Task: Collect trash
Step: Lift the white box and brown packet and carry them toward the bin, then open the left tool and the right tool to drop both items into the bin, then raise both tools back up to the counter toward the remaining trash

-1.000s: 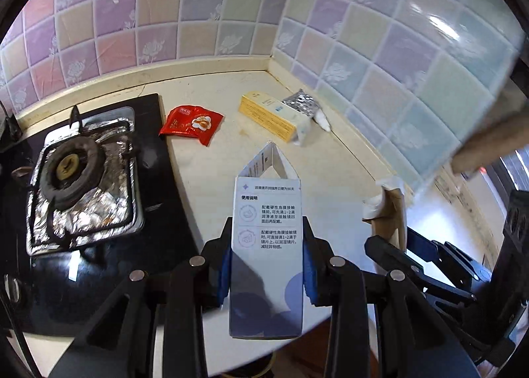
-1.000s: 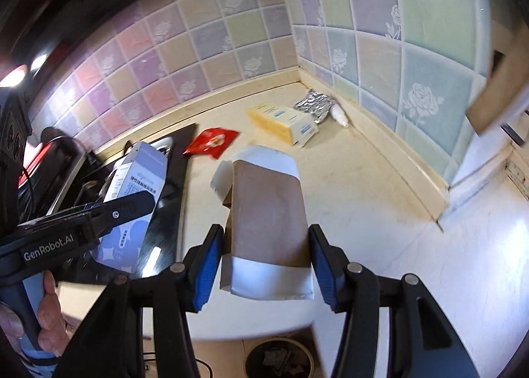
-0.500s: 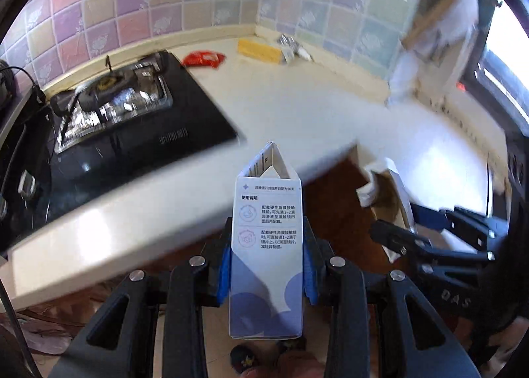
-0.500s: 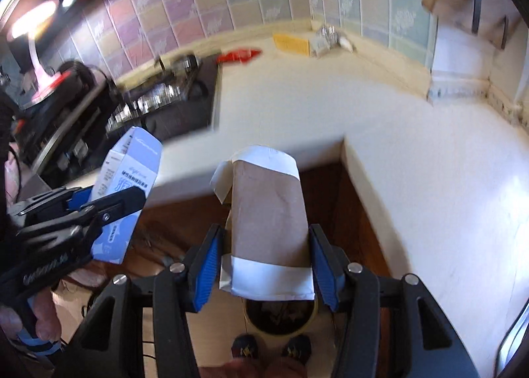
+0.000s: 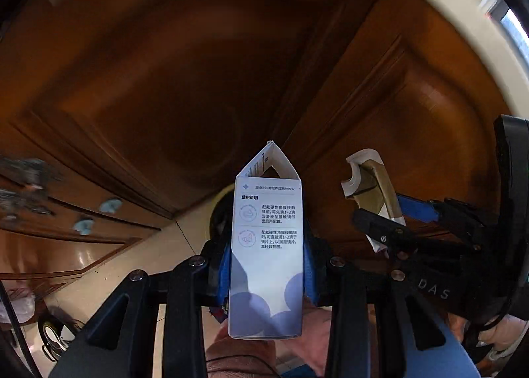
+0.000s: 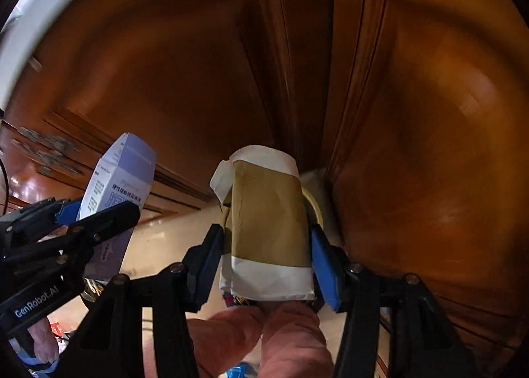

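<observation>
Your left gripper [image 5: 267, 265] clamps a white-and-purple carton [image 5: 267, 245] between its fingers; your right gripper [image 6: 266, 259] clamps a brown packet [image 6: 269, 222], near wooden cabinet doors [image 5: 165, 80].

Right gripper [image 6: 266, 245] jaws clamp brown packet [image 6: 267, 222]; cabinet doors [image 6: 413, 113] beyond.

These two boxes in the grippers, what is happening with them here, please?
A person is collecting trash with two hand-held grippers. The left gripper is shut on a white and lilac carton, and the right gripper is shut on a brown and white box. Both point steeply down in front of the brown wooden cabinet doors. A round bin rim shows just behind the brown box. Nothing is released yet.
</observation>
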Motion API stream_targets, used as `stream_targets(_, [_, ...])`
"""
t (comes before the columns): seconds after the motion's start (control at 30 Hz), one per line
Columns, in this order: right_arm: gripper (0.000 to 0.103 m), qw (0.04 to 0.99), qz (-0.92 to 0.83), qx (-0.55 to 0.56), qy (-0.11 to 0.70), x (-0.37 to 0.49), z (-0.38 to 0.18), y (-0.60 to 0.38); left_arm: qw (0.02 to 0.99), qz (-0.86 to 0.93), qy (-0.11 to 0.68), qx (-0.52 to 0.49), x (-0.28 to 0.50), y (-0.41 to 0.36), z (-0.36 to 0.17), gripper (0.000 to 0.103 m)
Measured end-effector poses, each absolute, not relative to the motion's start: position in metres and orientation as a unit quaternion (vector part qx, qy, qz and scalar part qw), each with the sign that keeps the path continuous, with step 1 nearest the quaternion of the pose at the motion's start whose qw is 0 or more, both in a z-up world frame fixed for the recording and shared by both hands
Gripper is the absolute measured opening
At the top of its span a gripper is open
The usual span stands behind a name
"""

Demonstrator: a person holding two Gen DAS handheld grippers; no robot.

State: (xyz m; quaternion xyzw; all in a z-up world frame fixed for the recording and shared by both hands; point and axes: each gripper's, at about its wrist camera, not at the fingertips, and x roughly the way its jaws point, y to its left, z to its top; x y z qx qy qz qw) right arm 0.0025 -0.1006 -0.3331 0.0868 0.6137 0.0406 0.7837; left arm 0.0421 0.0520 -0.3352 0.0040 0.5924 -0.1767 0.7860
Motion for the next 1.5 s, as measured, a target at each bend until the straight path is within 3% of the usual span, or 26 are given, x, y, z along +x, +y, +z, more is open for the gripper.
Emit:
stream_targets(0.23, [0.053, 0.768, 0.036, 0.066, 0.636, 0.007, -0.402, -0.097, 0.762, -0.180, 0.621, 0.025, 0.048, 0.037, -0.414, 0.033])
stream_targets(0.63, [0.054, 0.751, 0.041, 0.052, 0.657, 0.027, -0.451, -0.095, 0.741, -0.181, 0.646, 0.025, 0.062, 0.026, -0.468, 0.034])
stream_targets(0.77, [0.054, 0.749, 0.038, 0.061, 0.658, 0.023, -0.453, -0.098, 0.737, -0.177, 0.651, 0.031, 0.065, 0.027, -0.470, 0.044])
stream_targets(0.83, [0.054, 0.747, 0.035, 0.070, 0.660, 0.019, -0.450, -0.104, 0.737, -0.170, 0.653, 0.031, 0.067, 0.030, -0.472, 0.061])
stream_targets(0.93, [0.054, 0.746, 0.037, 0.081, 0.659, 0.018, -0.446, -0.104, 0.738, -0.162, 0.655, 0.020, 0.068, 0.034, -0.471, 0.076])
stream_targets(1.2, [0.057, 0.751, 0.050, 0.077, 0.654, 0.015, -0.430, -0.090, 0.743, -0.144, 0.653, 0.017, 0.064, 0.049, -0.456, 0.077])
stream_targets(1.5, [0.057, 0.755, 0.054, 0.078, 0.648, 0.019, -0.371, -0.087, 0.752, -0.141, 0.643, 0.023, 0.055, 0.055, -0.384, 0.078])
